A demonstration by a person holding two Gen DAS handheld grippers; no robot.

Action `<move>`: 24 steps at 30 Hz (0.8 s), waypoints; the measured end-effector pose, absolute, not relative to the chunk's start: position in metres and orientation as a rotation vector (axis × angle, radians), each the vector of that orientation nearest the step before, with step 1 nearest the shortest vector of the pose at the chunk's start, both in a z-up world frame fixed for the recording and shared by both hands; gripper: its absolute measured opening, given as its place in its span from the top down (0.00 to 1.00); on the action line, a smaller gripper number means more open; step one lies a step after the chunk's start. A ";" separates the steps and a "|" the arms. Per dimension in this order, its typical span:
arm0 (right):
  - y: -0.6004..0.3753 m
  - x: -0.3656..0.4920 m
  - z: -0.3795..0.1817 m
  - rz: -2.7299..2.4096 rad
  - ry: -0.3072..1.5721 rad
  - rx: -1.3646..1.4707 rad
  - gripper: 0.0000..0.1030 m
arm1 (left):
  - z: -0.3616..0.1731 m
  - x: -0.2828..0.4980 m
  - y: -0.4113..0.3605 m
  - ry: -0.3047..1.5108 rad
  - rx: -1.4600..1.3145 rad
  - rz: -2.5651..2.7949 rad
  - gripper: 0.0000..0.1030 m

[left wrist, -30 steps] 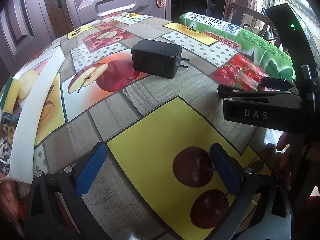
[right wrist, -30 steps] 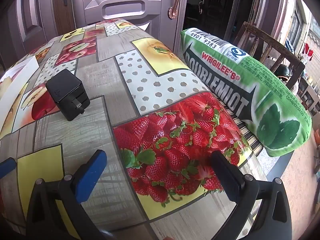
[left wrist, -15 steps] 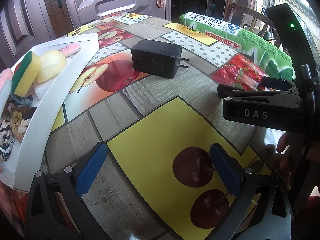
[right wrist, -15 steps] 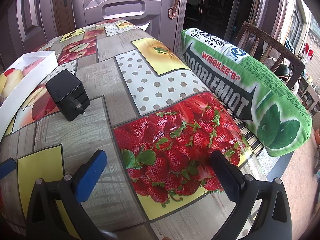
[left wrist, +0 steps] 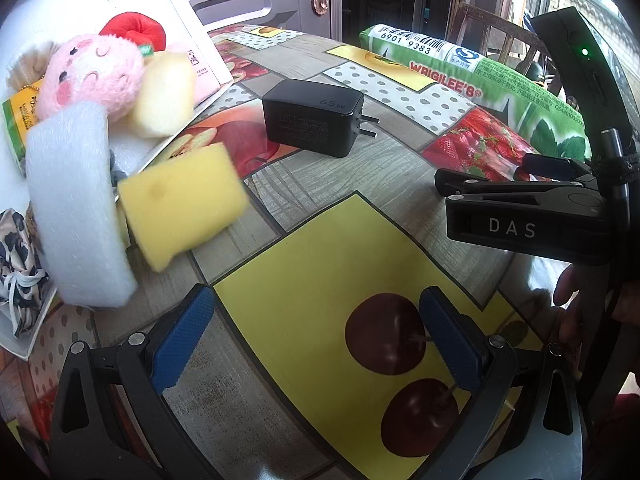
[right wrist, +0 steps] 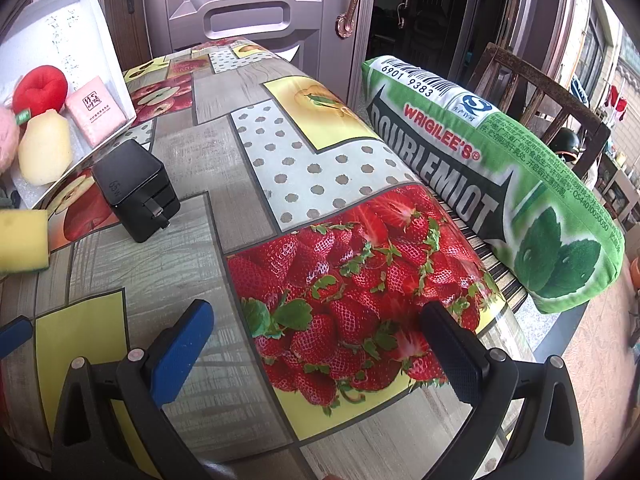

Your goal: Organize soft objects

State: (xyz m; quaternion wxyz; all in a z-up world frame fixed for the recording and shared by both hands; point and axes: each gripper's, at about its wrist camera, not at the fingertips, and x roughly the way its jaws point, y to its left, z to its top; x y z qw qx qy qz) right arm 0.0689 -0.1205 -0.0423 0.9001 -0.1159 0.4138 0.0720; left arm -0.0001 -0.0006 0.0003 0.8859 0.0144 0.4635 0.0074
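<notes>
A white tray (left wrist: 188,12) is tipped up steeply at the left of the table. Soft things slide out of it: a yellow sponge (left wrist: 182,204), a white foam block (left wrist: 74,204), a pale foam lump (left wrist: 166,92), a pink plush (left wrist: 94,74), a red plush (left wrist: 134,32) and a patterned cloth (left wrist: 16,256). My left gripper (left wrist: 316,344) is open and empty over the yellow cherry square. My right gripper (right wrist: 316,348) is open and empty over the strawberry square; it also shows in the left wrist view (left wrist: 520,208).
A black charger (left wrist: 314,116) lies mid-table, also in the right wrist view (right wrist: 136,194). A green Doublemint pillow (right wrist: 500,184) lies on a wooden chair (right wrist: 548,92) beyond the table's right edge. A pink packet (right wrist: 100,114) stays in the tray. A door stands behind.
The tray has come in from the left and tipped up steeply. The sponge and foam block have spilled toward the table. Both grippers have stayed still and open.
</notes>
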 end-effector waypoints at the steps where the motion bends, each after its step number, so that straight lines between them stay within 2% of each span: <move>1: -0.121 0.069 -0.042 0.149 0.856 -0.240 0.00 | 0.000 0.000 -0.001 0.964 0.030 0.015 0.01; 24: -0.121 0.069 -0.043 0.149 0.856 -0.240 0.00 | 0.004 -0.005 0.003 0.964 0.030 0.014 0.01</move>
